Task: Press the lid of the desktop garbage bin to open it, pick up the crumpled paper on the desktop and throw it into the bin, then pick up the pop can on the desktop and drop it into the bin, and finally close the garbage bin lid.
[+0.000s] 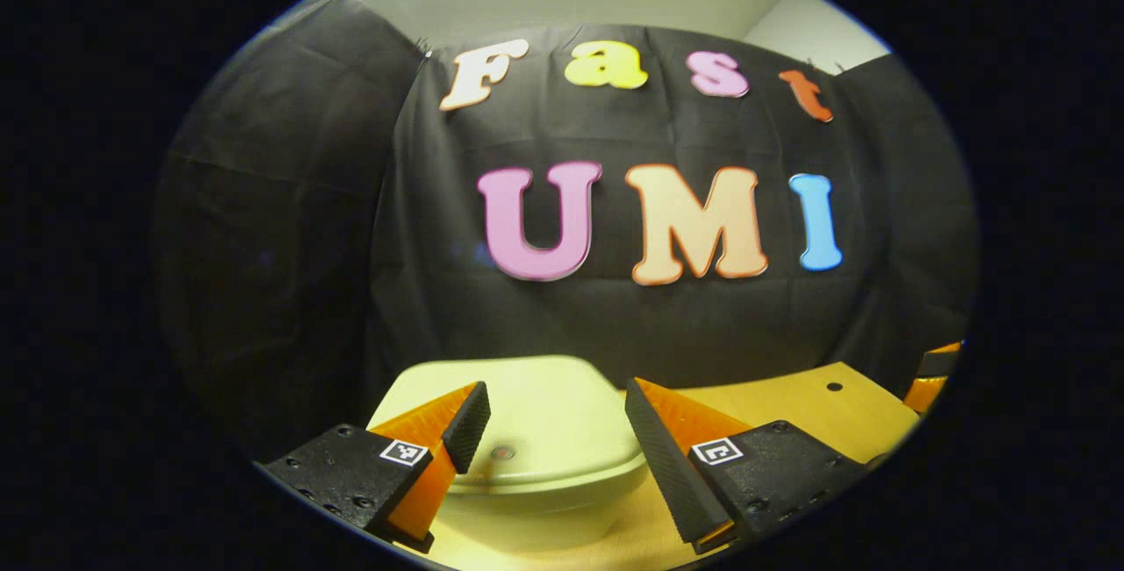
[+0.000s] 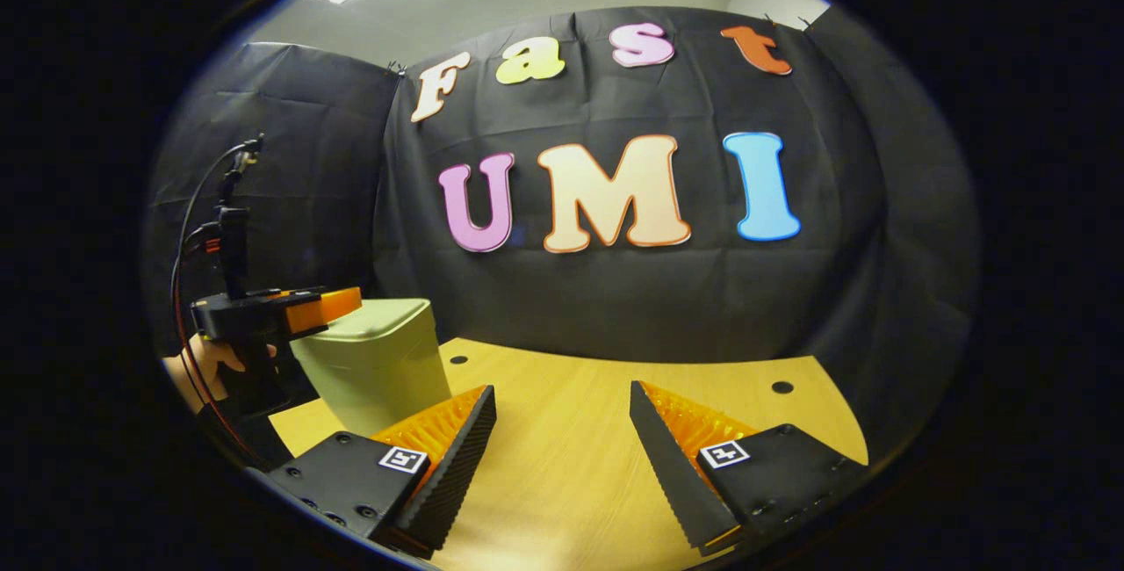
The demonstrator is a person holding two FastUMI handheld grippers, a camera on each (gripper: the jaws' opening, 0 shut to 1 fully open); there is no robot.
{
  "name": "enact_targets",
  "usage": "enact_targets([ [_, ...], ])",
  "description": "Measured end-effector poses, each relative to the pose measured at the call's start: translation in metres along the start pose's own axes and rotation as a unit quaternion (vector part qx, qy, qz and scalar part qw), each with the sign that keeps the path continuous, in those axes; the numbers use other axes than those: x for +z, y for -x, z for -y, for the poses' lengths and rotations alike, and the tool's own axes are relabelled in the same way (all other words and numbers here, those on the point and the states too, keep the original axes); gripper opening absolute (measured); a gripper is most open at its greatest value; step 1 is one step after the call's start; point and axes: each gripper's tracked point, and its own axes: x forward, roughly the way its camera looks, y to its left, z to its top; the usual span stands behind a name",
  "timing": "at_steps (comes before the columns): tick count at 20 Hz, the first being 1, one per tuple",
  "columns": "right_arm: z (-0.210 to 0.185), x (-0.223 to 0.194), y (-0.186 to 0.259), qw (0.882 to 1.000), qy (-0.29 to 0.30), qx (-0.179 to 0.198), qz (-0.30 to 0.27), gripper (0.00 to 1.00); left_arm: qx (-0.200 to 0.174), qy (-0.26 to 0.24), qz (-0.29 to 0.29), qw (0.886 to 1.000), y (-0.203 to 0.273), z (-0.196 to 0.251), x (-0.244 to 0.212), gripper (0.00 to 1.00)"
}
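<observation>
While both tongs gape apart, the left tongs (image 1: 553, 417) hover over the bin's closed lid (image 1: 544, 404) near the desktop (image 2: 571, 430) edge.

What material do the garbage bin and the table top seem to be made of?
Garbage bin: probably moulded plastic, pale green, smooth with a soft sheen on its lid and rounded edges. Table top: looks like light wood or wood-look laminate, matte, with faint grain and small dark round holes; which of the two I cannot tell.

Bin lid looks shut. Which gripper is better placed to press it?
Left. The left gripper hangs open right over the bin's lid. The right gripper, also open, faces bare table, with the bin off to its side.
</observation>
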Motion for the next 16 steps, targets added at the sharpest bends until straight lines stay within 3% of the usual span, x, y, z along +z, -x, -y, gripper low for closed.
enact_targets([
  [3, 0.023, 0.032, 0.009, 0.999, -0.017, -0.029, 0.042, 0.95, -0.039, 0.000, 0.047, 0.998, 0.003, 0.048, 0.028, 0.92],
  [8, 0.056, 0.069, 0.026, 0.993, -0.020, -0.068, 0.097, 0.96, -0.097, 0.038, 0.057, 0.993, 0.017, 0.119, 0.035, 0.93],
  [12, 0.070, 0.097, 0.040, 0.985, -0.026, -0.081, 0.147, 0.96, -0.120, 0.049, 0.065, 0.989, 0.025, 0.146, 0.040, 0.93],
  [16, 0.074, 0.105, 0.043, 0.983, -0.009, -0.091, 0.156, 0.96, -0.151, 0.039, 0.062, 0.986, 0.023, 0.166, 0.041, 0.93],
])
